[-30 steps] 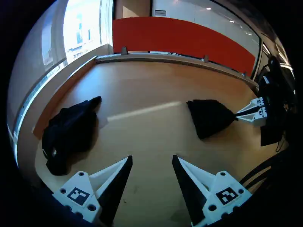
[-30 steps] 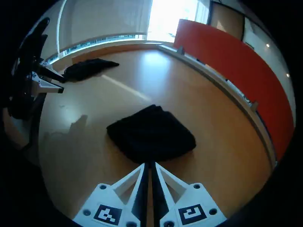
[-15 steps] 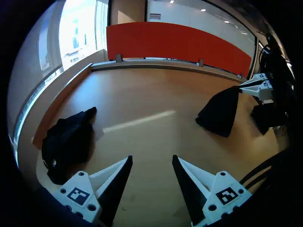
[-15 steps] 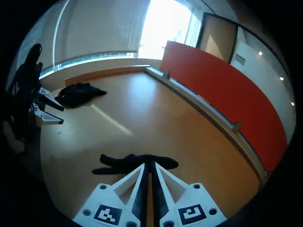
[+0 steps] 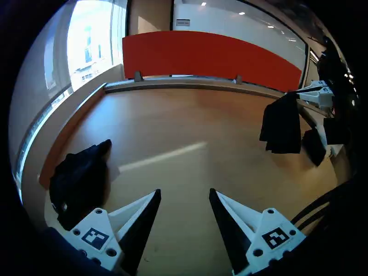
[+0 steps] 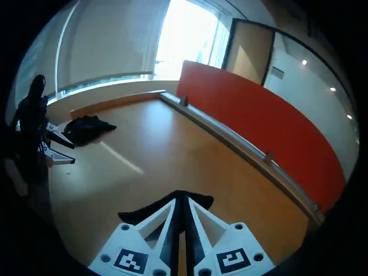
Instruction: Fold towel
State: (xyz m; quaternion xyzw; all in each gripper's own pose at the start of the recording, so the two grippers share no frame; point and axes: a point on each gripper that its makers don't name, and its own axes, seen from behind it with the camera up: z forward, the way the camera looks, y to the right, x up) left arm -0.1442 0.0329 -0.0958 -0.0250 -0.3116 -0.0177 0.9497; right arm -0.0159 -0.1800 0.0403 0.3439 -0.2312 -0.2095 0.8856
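A black towel hangs clear of the wooden table, dangling in loose folds from the right gripper at the table's far side, as seen in the left gripper view. In the right gripper view, the right gripper has its two fingers pressed together on the towel, dark cloth spilling out on both sides of the tips. The left gripper hovers low over the bare wood with its fingers spread apart and nothing between them. Just to its left lies a second heap of black cloth, crumpled near the table edge by the window. An orange partition runs along the back of the table.

The step in hand appears to be raising the towel by one edge so it drapes free before folding. The next move likely calls for the idle left gripper to take a free corner of the hanging cloth, so the pair can spread it flat on the table. How the towel's lower corners lie cannot be told.
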